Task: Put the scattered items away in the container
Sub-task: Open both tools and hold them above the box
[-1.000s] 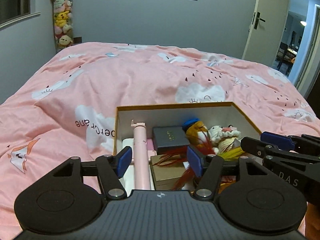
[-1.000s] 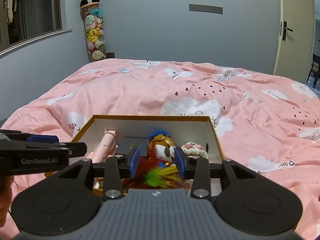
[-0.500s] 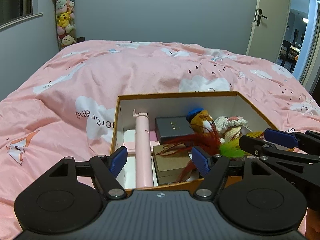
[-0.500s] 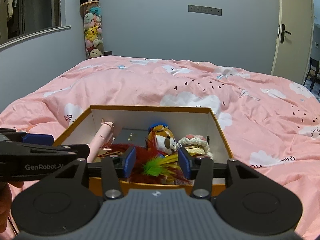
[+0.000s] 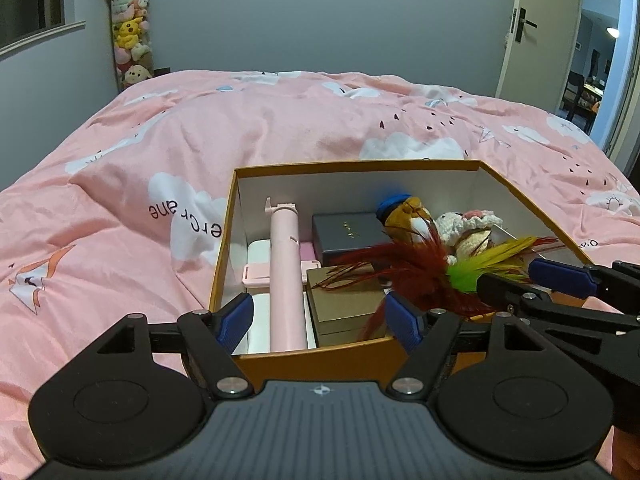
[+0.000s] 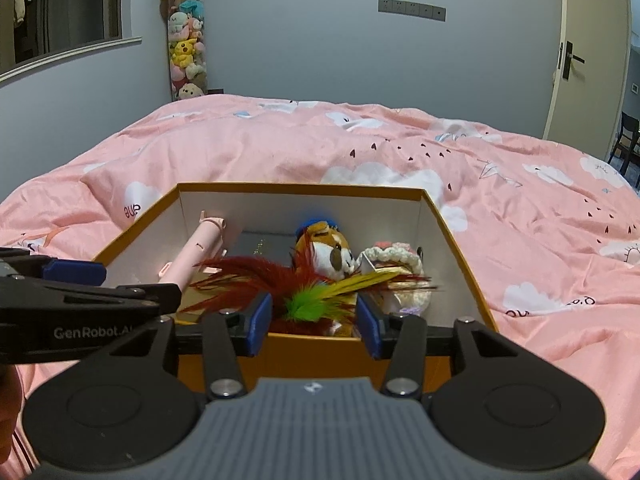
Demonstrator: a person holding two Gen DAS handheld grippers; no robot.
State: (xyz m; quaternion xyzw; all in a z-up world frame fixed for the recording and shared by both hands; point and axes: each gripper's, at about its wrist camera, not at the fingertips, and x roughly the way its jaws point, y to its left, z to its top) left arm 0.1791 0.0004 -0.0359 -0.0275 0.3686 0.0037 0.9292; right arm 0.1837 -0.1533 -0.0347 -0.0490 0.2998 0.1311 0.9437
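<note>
An orange box (image 5: 348, 360) (image 6: 320, 350) sits on the bed, holding a pink stick (image 5: 285, 280) (image 6: 196, 254), a plush dog (image 5: 404, 216) (image 6: 328, 248), a crochet doll (image 5: 468, 228), a dark case (image 5: 348, 232) and a brown box (image 5: 344, 304). My left gripper (image 5: 320, 320) (image 6: 140, 284) hovers over the near rim, its jaws opening wide. The stick lies below and between them, untouched. A red, green and yellow feather toy (image 5: 420, 276) (image 6: 304, 300) rests across the items. My right gripper (image 6: 314, 322) (image 5: 508, 276) stands around its base with small gaps beside the pads.
A pink cloud-print duvet (image 5: 200, 140) covers the whole bed around the box. A tall column of plush toys (image 5: 130, 40) stands in the far left corner. A door (image 5: 536, 28) stands ajar at the far right.
Both grippers have sunk toward the box's near rim. The left jaws have spread wider and the right jaws have widened a little. The feather toy has come down onto the items.
</note>
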